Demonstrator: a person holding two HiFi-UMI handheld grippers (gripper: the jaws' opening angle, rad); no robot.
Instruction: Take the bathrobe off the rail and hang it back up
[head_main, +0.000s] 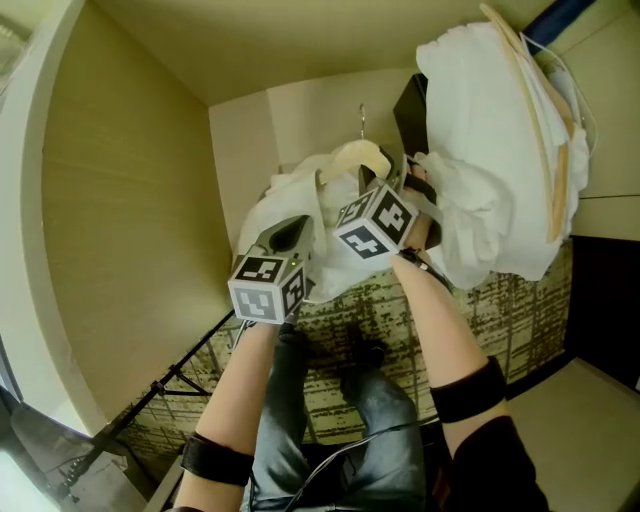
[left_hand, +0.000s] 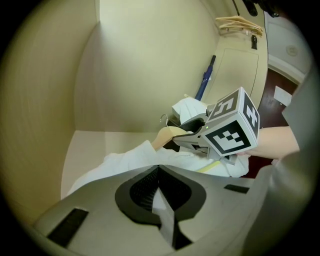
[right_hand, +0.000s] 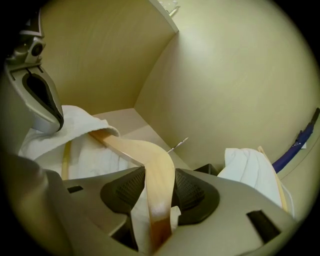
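Observation:
The white bathrobe (head_main: 290, 190) hangs bunched on a pale wooden hanger (head_main: 350, 157) low inside the wardrobe, its metal hook (head_main: 362, 118) free in the air. My right gripper (head_main: 385, 180) is shut on the hanger; in the right gripper view the wooden arm (right_hand: 135, 150) runs between the pads of the right gripper (right_hand: 157, 185), with robe cloth (right_hand: 95, 155) beneath it. My left gripper (head_main: 298, 228) is to the left of it, and the left gripper (left_hand: 159, 187) is shut on a fold of the bathrobe (left_hand: 130, 160). No rail shows.
A second white robe (head_main: 490, 130) on its own hanger bulks at the upper right. A blue umbrella (left_hand: 205, 80) leans in the wardrobe corner and spare wooden hangers (left_hand: 239, 24) hang above it. Beige wardrobe walls (head_main: 130, 180) close in on the left and at the back. A black stand (head_main: 150, 395) lies on the patterned carpet.

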